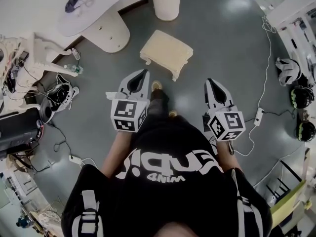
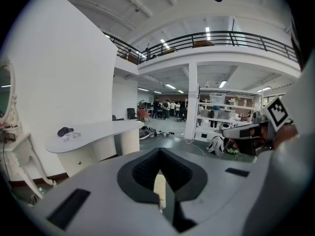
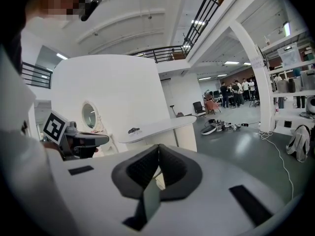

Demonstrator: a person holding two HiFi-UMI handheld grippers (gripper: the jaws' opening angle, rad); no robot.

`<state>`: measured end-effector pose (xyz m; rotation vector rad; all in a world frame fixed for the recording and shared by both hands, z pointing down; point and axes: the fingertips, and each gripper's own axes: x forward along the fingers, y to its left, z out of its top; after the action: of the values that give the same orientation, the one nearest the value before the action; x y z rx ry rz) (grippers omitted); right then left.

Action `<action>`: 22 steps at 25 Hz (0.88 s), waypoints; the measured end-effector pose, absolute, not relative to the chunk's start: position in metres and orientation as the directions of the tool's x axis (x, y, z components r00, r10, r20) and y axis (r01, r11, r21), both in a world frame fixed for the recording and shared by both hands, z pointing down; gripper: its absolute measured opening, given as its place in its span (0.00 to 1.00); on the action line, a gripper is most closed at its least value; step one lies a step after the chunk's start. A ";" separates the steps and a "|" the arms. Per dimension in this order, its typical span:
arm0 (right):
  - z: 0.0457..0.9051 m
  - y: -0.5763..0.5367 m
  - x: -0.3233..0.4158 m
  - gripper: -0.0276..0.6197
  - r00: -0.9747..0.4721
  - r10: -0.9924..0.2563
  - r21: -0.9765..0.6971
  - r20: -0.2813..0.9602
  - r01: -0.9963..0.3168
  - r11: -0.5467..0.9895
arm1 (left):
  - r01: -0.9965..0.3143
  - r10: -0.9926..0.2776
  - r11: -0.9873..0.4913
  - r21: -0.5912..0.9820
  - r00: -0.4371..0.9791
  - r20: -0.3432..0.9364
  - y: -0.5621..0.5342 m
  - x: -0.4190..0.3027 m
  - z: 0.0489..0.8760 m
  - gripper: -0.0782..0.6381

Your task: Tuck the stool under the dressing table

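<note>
Risk, as judged: a shove on one corner of the stool [image 1: 166, 52] would likely swing it, and a leg could catch a desk pedestal [image 1: 107, 33] or the round column [image 1: 165, 1]; it stands skewed to the gap between them. Left claw [image 1: 144, 73] clenched, nothing in it. Right claw [image 1: 209, 81] clenched too, empty. Stool sits on grey floor [image 1: 222, 43], upper centre of the head view, just past the left claw's tip, up and left of the right claw, touching neither. Desk [image 1: 98, 6] upper left, stool outside it, not yet tucked.
</note>
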<state>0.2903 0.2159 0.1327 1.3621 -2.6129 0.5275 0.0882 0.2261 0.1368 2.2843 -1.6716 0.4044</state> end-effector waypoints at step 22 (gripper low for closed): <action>0.143 0.051 0.222 0.08 -0.601 -0.738 -0.254 0.307 -0.799 0.545 | -0.937 -0.849 -0.331 0.110 0.347 0.398 0.055 0.045 0.154 0.12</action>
<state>0.2221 0.0505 0.1432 1.3111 -2.6148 0.5566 0.0453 0.0553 0.1539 2.2959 -1.5844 0.3864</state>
